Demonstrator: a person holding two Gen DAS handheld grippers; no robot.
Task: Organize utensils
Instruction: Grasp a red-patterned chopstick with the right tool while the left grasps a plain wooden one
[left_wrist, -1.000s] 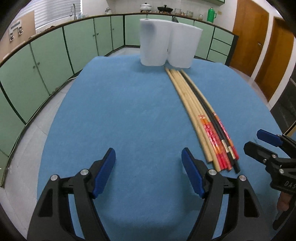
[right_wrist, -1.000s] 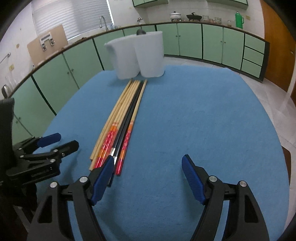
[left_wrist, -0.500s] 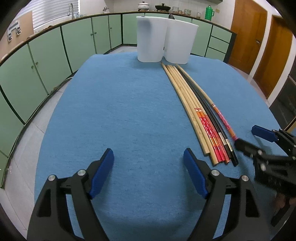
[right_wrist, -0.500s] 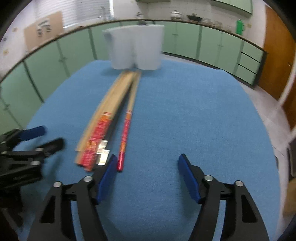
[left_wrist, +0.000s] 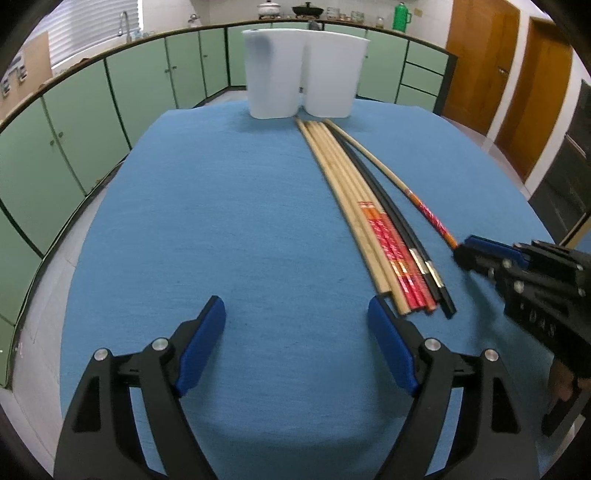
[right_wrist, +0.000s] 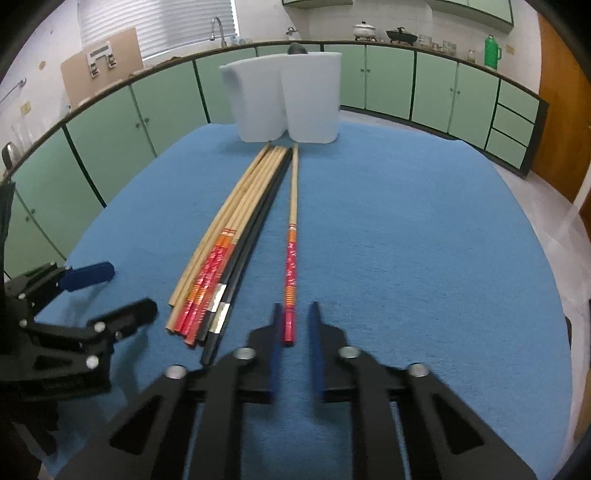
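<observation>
One slim red-ended chopstick (right_wrist: 291, 280) pinched in right tongs (right_wrist: 294, 325), left tongs (left_wrist: 297, 339) wide, blue felt cloth (left_wrist: 221, 206).

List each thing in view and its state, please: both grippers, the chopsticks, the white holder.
Left gripper: jaws open, nothing between them.
Right gripper: jaws shut on the red-patterned chopstick.
Red-patterned chopstick: pulled apart from the bundle, tip near the holder.
Chopstick bundle: lying flat on the blue cloth, untouched.
White double holder: upright; inside cannot be seen.

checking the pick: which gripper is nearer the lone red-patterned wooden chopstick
Right. The right gripper is shut on the lone red-patterned wooden chopstick's end; the left gripper hangs open beyond the bundle.
</observation>
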